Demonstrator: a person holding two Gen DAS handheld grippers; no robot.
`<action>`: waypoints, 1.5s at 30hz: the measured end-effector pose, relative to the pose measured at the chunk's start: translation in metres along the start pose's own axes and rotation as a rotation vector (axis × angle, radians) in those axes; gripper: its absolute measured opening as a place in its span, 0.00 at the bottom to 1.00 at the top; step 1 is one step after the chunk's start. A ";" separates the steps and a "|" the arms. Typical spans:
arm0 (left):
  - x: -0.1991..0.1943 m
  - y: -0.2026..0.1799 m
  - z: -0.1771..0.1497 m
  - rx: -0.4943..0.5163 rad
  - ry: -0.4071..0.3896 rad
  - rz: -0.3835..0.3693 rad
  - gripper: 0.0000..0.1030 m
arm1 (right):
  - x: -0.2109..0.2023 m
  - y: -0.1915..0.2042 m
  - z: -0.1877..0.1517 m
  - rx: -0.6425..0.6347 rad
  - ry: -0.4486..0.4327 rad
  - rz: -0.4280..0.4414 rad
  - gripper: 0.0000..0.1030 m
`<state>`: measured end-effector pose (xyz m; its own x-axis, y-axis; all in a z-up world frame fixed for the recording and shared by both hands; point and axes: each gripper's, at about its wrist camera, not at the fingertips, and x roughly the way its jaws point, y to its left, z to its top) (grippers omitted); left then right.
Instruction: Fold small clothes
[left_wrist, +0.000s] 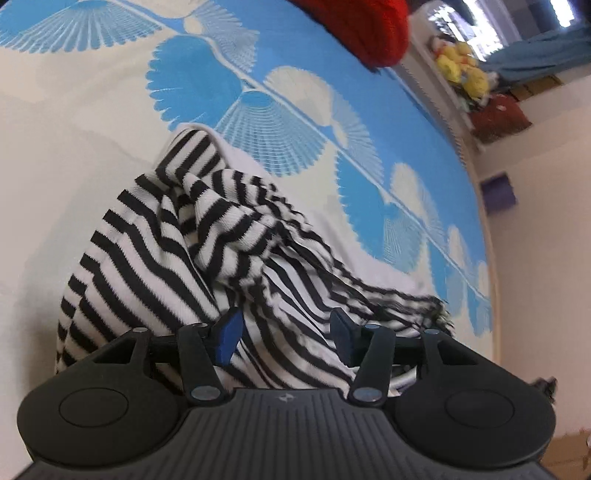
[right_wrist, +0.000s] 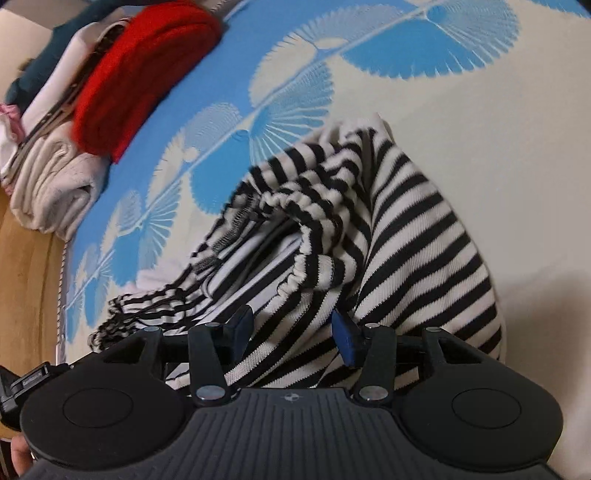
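Observation:
A black-and-white striped garment (left_wrist: 184, 240) lies crumpled in a heap on a bed sheet (left_wrist: 295, 92) printed with blue and white fans. My left gripper (left_wrist: 286, 332) hangs low over the near part of the heap. Its blue pads (left_wrist: 229, 332) stand well apart, with striped cloth showing in the gap below them, and they do not press on it. The right wrist view shows the same garment (right_wrist: 406, 240), with its gathered hem and a frayed edge toward the left. My right gripper (right_wrist: 293, 332) is open over it in the same way, with cloth beneath the gap.
A folded red knit (right_wrist: 140, 81) tops a row of folded cream and dark clothes (right_wrist: 51, 184) at the sheet's far left edge, beside a wooden surface (right_wrist: 26, 277). Yellow plush toys (left_wrist: 461, 70) and a purple box (left_wrist: 498, 192) sit beyond the bed's right edge.

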<state>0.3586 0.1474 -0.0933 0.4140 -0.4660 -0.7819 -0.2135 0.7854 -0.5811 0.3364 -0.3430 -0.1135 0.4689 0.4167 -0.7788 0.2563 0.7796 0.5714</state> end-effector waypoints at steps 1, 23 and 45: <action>0.005 0.000 0.003 -0.016 -0.003 0.016 0.44 | 0.001 0.001 -0.001 0.003 0.000 -0.004 0.49; 0.014 -0.022 0.081 -0.062 -0.382 0.012 0.08 | 0.025 0.062 0.080 -0.005 -0.403 0.066 0.08; -0.001 0.010 0.095 0.198 -0.212 0.212 0.51 | 0.049 0.077 0.071 -0.401 -0.154 -0.173 0.57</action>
<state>0.4397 0.1947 -0.0770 0.5580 -0.2059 -0.8039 -0.1472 0.9288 -0.3400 0.4392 -0.2958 -0.0889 0.5760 0.2143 -0.7889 0.0084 0.9634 0.2679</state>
